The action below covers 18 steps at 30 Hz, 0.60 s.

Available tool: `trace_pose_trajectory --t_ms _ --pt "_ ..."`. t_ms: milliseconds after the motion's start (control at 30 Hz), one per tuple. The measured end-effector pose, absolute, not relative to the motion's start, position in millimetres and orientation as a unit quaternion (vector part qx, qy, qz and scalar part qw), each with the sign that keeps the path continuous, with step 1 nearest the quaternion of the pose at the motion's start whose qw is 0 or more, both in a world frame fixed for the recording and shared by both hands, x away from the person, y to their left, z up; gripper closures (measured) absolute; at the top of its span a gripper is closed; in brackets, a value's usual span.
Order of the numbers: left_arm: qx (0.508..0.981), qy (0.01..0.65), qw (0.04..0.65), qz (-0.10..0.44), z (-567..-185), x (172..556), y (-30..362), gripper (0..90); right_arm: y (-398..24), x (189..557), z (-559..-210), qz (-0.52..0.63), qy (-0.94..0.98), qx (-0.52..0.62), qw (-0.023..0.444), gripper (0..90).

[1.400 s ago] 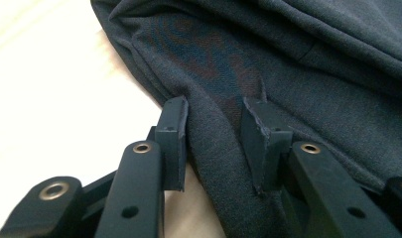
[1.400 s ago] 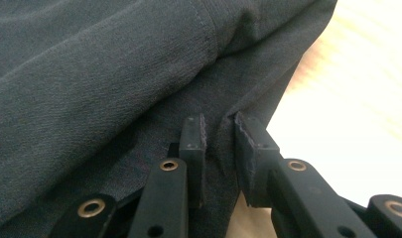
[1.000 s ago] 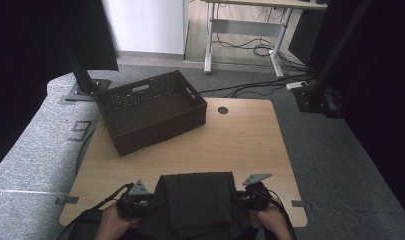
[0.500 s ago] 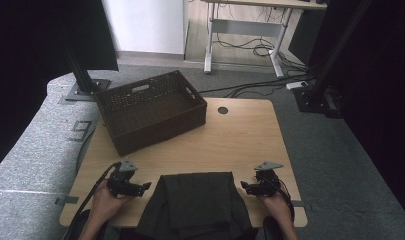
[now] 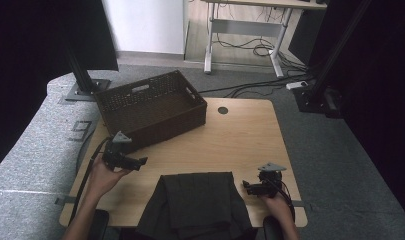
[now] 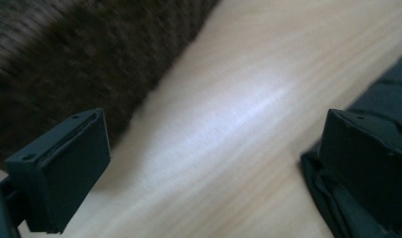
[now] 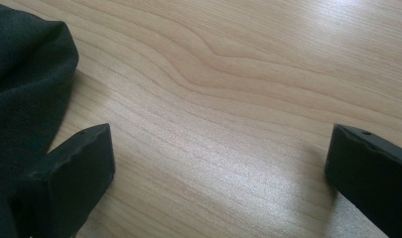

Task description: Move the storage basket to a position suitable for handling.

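Both grippers, left point(image 5: 140, 162) and right point(image 5: 246, 186), are spread and empty beside the cloth point(image 5: 195, 202); overhanging the worktop point(image 5: 240, 135) edge, it might slide off.

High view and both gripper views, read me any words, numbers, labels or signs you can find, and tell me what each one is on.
"9": a large grey figure that reads as a nine, marked on the grey floor mat left of the table.
Nothing readable on the wicker basket, the dark folded cloth or either gripper.
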<state>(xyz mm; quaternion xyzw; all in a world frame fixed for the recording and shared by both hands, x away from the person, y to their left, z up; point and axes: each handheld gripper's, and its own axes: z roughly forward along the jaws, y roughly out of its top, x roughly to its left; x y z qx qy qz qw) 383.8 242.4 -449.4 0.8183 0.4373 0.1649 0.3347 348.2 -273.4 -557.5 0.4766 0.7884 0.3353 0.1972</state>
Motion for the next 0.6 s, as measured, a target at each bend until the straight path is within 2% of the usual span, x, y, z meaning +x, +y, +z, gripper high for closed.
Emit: trace_pose_trajectory --t_ms 133,233,400,600 --pt "0.814 0.44 0.329 0.185 -438 392 247 5.5 -273 348 -558 0.336 0.788 0.477 0.197 0.0" --pt "0.81 0.443 0.332 0.195 -427 398 252 14.2 -273 348 -558 0.336 0.788 0.477 0.197 0.0" --pt "0.797 0.457 0.331 0.214 -410 410 266 16.5 -273 347 -558 0.335 0.788 0.478 0.197 0.0" --pt "0.789 0.478 0.31 0.229 -404 427 281 23.2 -273 347 -558 0.336 0.788 0.477 0.198 0.0"
